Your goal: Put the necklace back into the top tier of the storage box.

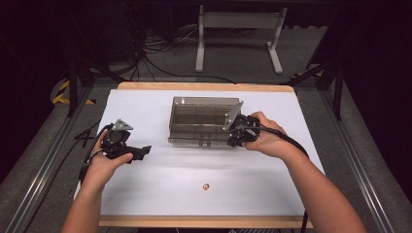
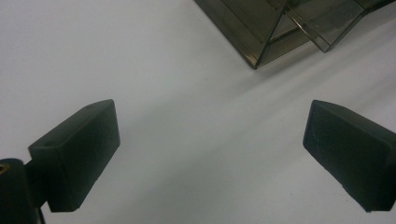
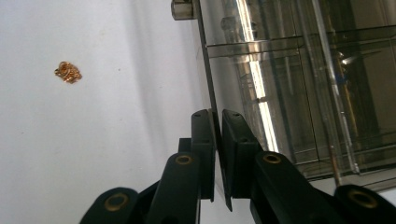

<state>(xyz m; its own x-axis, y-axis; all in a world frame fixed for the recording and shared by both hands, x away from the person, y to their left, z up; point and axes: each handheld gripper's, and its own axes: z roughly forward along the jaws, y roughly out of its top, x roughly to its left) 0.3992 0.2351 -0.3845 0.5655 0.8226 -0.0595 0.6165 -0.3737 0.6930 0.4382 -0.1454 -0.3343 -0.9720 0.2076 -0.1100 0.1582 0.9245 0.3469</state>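
Note:
A smoky clear plastic box (image 1: pixel 201 121) with inner compartments stands at the middle back of the white table (image 1: pixel 155 189). My right gripper (image 1: pixel 236 137) is at the box's front right corner. In the right gripper view its jaws (image 3: pixel 218 128) are shut on the thin front panel of the box (image 3: pixel 303 93), whose edge runs between the pads. A small gold trinket (image 1: pixel 206 186) lies loose on the table in front of the box and sits far left in the right gripper view (image 3: pixel 68 72). My left gripper (image 1: pixel 142 151) is held to the left, open (image 2: pixel 210 154) over bare table, a corner of the box (image 2: pixel 261 32) ahead.
A wooden rim (image 1: pixel 204 222) borders the table's near and far sides. Behind the table are a white metal stand (image 1: pixel 238 34) and loose cables (image 1: pixel 155 53) on the grey floor. Metal rails run along both sides.

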